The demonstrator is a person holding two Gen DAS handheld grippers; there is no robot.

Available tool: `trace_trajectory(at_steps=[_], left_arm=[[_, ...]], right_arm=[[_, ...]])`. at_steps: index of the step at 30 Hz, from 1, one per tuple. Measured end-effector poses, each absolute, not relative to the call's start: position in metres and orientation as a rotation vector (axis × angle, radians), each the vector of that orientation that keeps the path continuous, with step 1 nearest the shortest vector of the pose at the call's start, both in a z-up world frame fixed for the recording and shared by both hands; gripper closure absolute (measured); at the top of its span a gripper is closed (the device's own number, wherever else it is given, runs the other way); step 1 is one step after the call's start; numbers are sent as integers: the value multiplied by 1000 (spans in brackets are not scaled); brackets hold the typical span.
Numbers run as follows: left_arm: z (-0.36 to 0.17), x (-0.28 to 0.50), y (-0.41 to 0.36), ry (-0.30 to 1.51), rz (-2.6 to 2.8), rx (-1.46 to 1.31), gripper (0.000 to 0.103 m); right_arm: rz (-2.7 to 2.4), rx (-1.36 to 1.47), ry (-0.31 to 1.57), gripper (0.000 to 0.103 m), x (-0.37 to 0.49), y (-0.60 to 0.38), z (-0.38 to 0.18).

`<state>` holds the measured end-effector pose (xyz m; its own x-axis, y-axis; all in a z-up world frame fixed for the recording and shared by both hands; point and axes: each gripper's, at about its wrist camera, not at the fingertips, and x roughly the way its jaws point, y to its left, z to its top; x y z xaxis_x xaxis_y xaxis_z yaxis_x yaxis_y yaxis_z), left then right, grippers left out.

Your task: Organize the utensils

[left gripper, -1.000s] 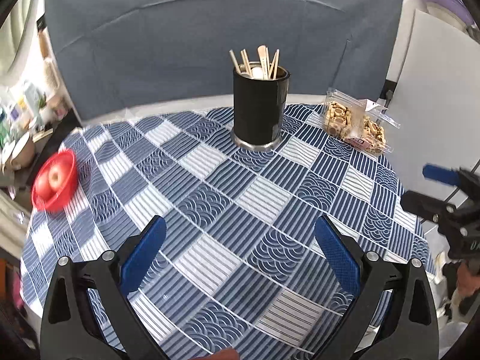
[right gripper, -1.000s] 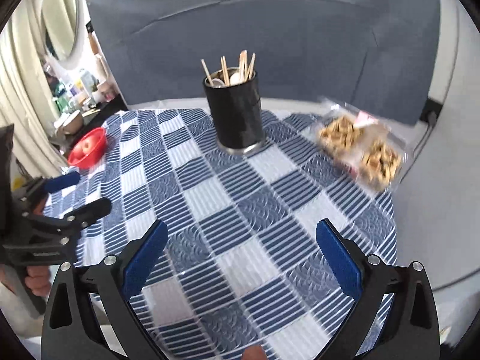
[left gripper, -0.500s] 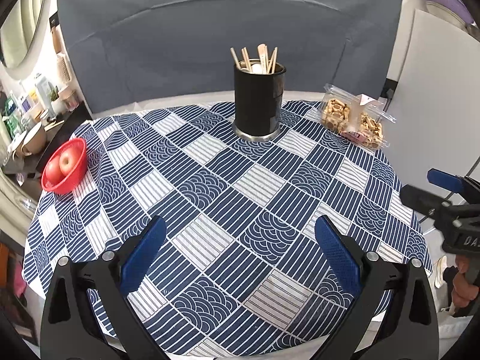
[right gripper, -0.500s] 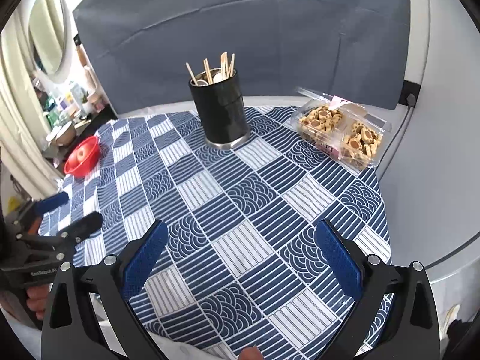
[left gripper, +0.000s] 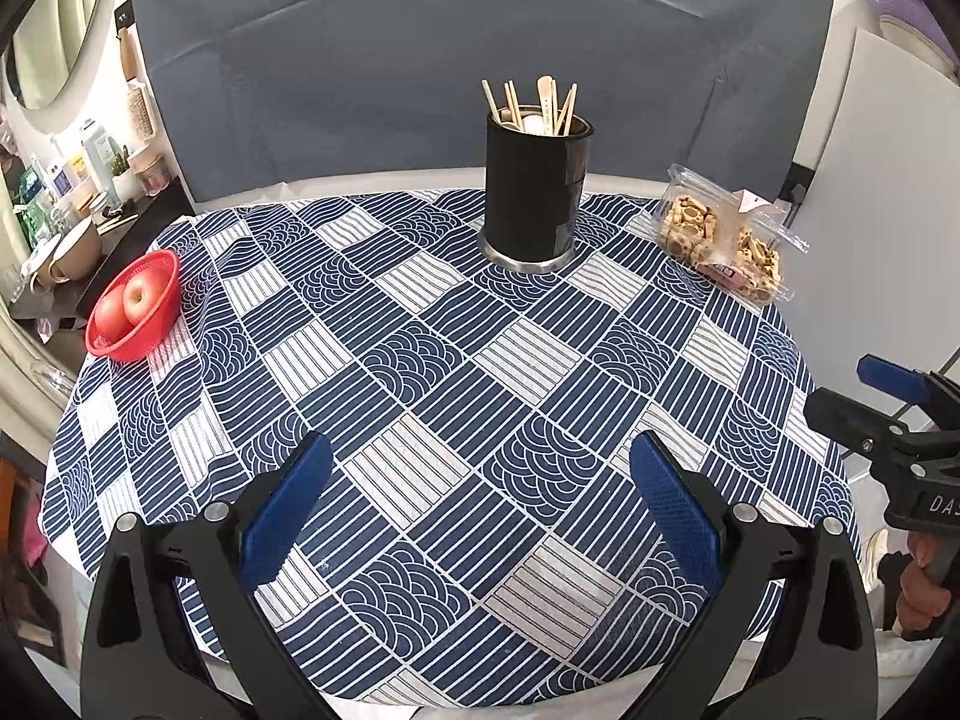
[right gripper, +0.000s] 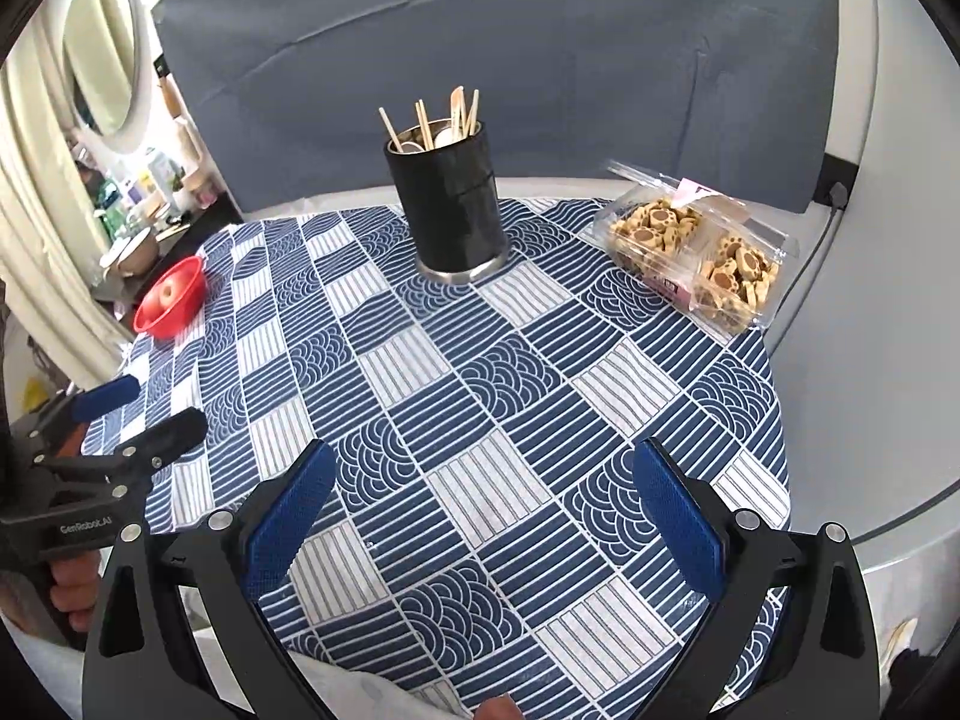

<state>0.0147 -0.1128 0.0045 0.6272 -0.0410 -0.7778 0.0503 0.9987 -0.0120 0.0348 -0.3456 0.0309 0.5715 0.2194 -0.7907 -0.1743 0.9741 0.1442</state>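
A black cylindrical holder (left gripper: 535, 192) stands upright at the far side of the round table, with several wooden utensils (left gripper: 543, 108) sticking out of its top. It also shows in the right wrist view (right gripper: 450, 204), with the utensils (right gripper: 441, 117) in it. My left gripper (left gripper: 480, 510) is open and empty over the table's near edge, far from the holder. My right gripper (right gripper: 480, 510) is open and empty over the near right part of the table. Each gripper appears at the side of the other's view, the right one (left gripper: 894, 414) and the left one (right gripper: 132, 420).
The table has a blue and white patterned cloth (left gripper: 456, 372). A red bowl (left gripper: 141, 306) with apples sits at the left edge. A clear plastic box of biscuits (left gripper: 723, 240) lies at the far right. A grey backdrop (left gripper: 480, 48) stands behind the table.
Both grippers have pulled back and up from the table, so more of the cloth and its edges show. Both stay open. The holder has not moved.
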Motion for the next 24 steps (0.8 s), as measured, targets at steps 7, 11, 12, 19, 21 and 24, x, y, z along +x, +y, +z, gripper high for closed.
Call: trace_trajectory(at_steps=[7,11,12,19,21,24], left_arm=[[2,15,-112,904,-48,11,6],[2,15,-111,907,-43,7,6],[2,15,-111,907,-43,6,6],[2,14,-114,905,-53,16,6],[2,13,-114,903,-56,17,6],[2,13,-113,904,-53,11,6]], right_arm=[[242,61,943,8,36,-345,29],[242,56,943,8,36,-345,28],[242,54,942,8,35,-344,28],[251,38,939,8,33,-342,29],[249,36,939,8,32,-341,29],[247,32,935,8,32,-341,30]])
